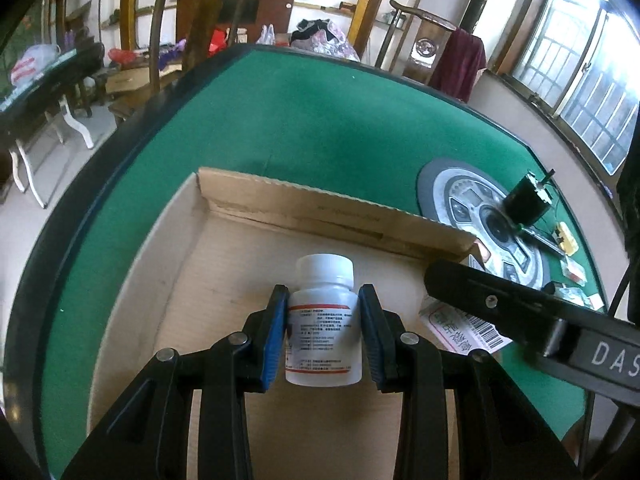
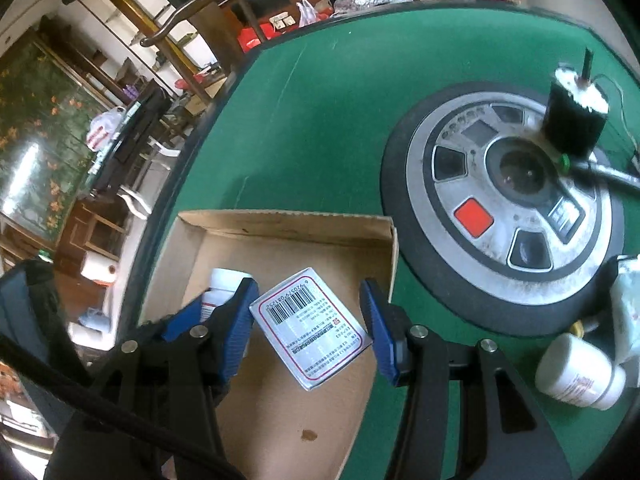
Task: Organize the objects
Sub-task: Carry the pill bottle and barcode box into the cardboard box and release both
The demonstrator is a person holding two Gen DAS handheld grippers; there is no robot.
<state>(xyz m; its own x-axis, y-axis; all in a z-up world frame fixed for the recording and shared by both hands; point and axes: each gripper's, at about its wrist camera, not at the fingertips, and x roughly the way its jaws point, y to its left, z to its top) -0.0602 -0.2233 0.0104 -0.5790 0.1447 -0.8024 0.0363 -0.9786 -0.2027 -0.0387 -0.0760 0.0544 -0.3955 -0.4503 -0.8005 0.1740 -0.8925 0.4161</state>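
Both grippers are hanging over the shallow brown cardboard box point(image 1: 224, 264) for packing: the left gripper point(image 1: 323, 332) is clamping a white plastic pill bottle point(image 1: 325, 320), while the right gripper point(image 2: 308, 322) is holding a small white barcoded carton point(image 2: 310, 326) corner to corner.

Left wrist view: looks steeply down along its own fingers into the cardboard box point(image 1: 224, 264), close above its floor; green table point(image 1: 320, 120) and room beyond. The other gripper's arm crosses its right edge.

Right wrist view: same steep downward tilt, close, sited further right over the box's point(image 2: 280, 248) right wall.

Shared: the box, the white pill bottle point(image 1: 325, 320) point(image 2: 220, 286), the barcoded carton point(image 1: 464, 326) point(image 2: 310, 326), the round control panel point(image 1: 484, 220) point(image 2: 504, 212).
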